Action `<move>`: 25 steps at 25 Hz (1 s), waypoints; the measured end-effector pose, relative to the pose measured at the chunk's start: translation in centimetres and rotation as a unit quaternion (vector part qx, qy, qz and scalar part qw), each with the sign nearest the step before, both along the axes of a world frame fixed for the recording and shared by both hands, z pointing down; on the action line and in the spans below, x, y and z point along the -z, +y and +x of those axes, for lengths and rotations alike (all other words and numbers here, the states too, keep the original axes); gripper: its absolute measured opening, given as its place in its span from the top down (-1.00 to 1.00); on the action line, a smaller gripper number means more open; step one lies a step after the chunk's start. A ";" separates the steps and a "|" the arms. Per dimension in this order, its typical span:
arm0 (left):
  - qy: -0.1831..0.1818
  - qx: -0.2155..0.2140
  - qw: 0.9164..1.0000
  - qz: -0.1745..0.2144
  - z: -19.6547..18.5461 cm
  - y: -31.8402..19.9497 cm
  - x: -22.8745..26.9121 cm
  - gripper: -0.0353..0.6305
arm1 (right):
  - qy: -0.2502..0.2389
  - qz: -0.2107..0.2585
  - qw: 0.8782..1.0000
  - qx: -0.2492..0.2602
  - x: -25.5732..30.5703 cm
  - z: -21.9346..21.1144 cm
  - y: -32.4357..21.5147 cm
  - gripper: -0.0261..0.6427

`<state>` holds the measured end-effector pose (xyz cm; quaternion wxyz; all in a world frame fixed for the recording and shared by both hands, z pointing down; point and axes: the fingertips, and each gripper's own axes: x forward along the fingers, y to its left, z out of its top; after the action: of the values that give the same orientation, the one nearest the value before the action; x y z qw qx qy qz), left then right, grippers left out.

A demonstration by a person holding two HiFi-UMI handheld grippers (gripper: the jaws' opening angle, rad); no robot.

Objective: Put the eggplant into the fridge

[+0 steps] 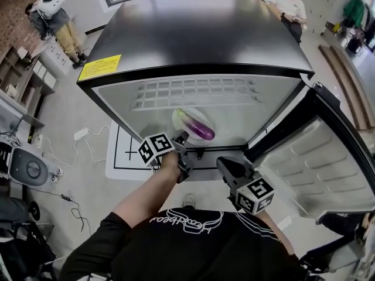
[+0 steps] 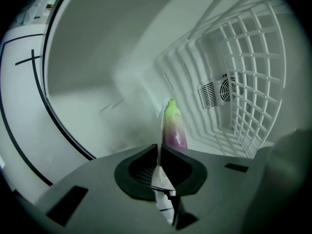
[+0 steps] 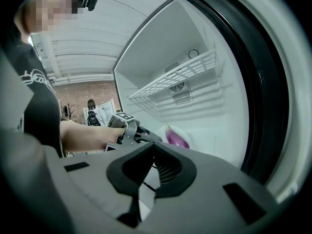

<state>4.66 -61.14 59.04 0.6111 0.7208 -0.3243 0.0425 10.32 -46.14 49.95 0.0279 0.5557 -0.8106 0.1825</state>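
left gripper (image 2: 159, 149) jaws narrow, pinching the plate (image 1: 180, 116) rim; eggplant (image 2: 174, 128) at 12 o'clock, long axis running away; right gripper (image 3: 153, 144) jaws closed, empty.

Yellow rectangular sticker (image 1: 99, 67), upper left, on the glossy black fridge top (image 1: 199, 28): print too small to read. Black T-shirt (image 1: 193, 242), bottom centre: white outlined script, inverted, not legible. White cubes (image 1: 155, 148) (image 1: 256, 194), centre: black square code markers.
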 end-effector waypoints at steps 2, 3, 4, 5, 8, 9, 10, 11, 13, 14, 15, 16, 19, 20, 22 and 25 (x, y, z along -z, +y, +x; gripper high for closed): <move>-0.008 0.001 1.000 0.000 0.2 -0.4 -0.4 0.82 | 0.000 -0.002 1.000 0.000 0.0 0.1 -0.1 0.90; -0.011 0.002 1.000 -0.001 0.3 -0.6 -0.5 0.82 | 0.000 -0.003 1.000 0.000 0.0 0.1 -0.2 0.90; -0.013 0.003 1.000 -0.002 0.4 -0.7 -0.6 0.82 | 0.000 -0.004 1.000 0.000 0.0 0.2 -0.2 0.90; -0.014 0.004 1.000 -0.003 0.6 -0.8 -0.7 0.82 | 0.000 -0.004 1.000 0.000 0.1 0.2 -0.2 0.90; -0.013 0.006 1.000 -0.008 0.9 -1.0 -0.8 0.82 | 0.004 -0.001 1.000 0.003 0.2 0.3 -0.3 0.90; -0.012 0.009 1.000 -0.012 0.9 -1.1 -0.9 0.82 | 0.005 -0.001 1.000 0.002 0.3 0.4 -0.3 0.90; -0.011 0.011 1.000 -0.017 1.0 -1.1 -1.0 0.82 | 0.005 -0.001 1.000 0.001 0.4 0.5 -0.4 0.90; -0.011 0.014 1.000 -0.021 0.9 -1.2 -1.1 0.82 | 0.005 -0.001 1.000 0.000 0.5 0.5 -0.4 0.90; -0.011 0.018 0.999 -0.026 0.9 -1.3 -1.3 0.82 | 0.005 0.000 1.000 -0.002 0.6 0.7 -0.5 0.90; -0.012 0.019 0.999 -0.027 0.9 -1.3 -1.4 0.82 | 0.005 -0.001 1.000 -0.002 0.6 0.7 -0.5 0.90; -0.013 0.020 0.999 -0.028 0.9 -1.3 -1.5 0.82 | 0.005 -0.001 1.000 -0.003 0.6 0.7 -0.5 0.90; -0.014 0.022 0.999 -0.029 0.9 -1.3 -1.5 0.82 | 0.004 -0.001 1.000 -0.004 0.6 0.8 -0.4 0.90; -0.015 0.027 0.999 -0.033 0.8 -1.4 -1.7 0.82 | 0.004 0.000 1.000 -0.005 0.7 0.9 -0.3 0.90; -0.015 0.029 0.999 -0.033 0.8 -1.4 -1.8 0.82 | 0.005 0.000 1.000 -0.006 0.7 1.0 -0.3 0.90; -0.014 0.033 0.999 -0.034 0.7 -1.6 -1.8 0.82 | 0.004 -0.001 1.000 -0.006 0.7 1.1 -0.2 0.90; -0.015 0.040 0.998 -0.037 0.7 -1.8 -1.9 0.82 | 0.004 -0.002 1.000 -0.005 0.8 1.2 0.0 0.90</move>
<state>5.34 -62.95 60.98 0.6340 0.6833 -0.3599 0.0409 11.48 -46.12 49.18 0.0312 0.5602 -0.8074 0.1826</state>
